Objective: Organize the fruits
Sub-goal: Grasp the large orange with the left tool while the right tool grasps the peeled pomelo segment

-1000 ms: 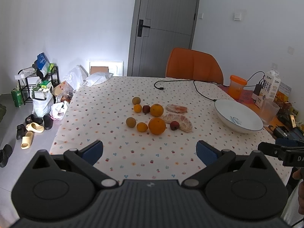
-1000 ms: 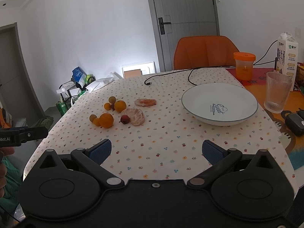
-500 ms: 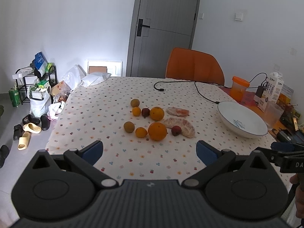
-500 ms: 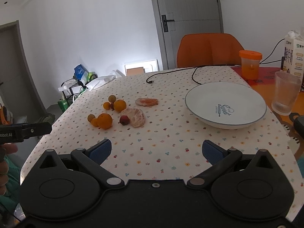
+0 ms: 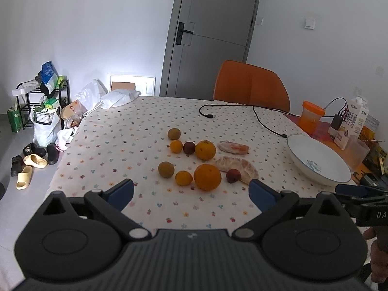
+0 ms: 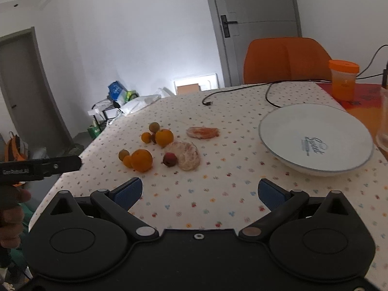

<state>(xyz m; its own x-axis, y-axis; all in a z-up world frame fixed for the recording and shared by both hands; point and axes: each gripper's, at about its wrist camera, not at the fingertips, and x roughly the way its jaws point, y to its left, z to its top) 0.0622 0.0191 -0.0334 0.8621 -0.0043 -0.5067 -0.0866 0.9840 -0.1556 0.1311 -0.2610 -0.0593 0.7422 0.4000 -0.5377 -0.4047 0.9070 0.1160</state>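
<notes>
Both claws have crept closer to the fruit over the last second, and the cluster now sits larger in each wrist view. Left claw (image 5: 191,191) is spread wide and holding nothing, hovering over the near edge of the counter (image 5: 116,140), with the big orange (image 5: 207,177) straight ahead of it. Right claw (image 6: 200,192) is released too, empty, hanging over the bare cloth between fruit and bowl (image 6: 315,138). Nothing is in that white bowl yet, so the sorting looks barely begun. Fruit lies in two loose rows mid-counter: a brownish round fruit (image 5: 166,169), a small orange (image 5: 183,178), the big orange and a small red fruit (image 5: 233,175) in the near row, with a peeled citrus (image 5: 236,167) touching the red one just behind. For a clean pick I'd go for the big orange first, coming down from above with the pads either side, since the small orange sits tight against its left and a low sideways sweep would likely send it rolling. Round fruit rolls, so close gently and lift straight. From the right wrist you get the full bowl and its printed lettering, plus the other tool at the left edge; the left wrist view separates the far row properly, which overlaps from the right.
</notes>
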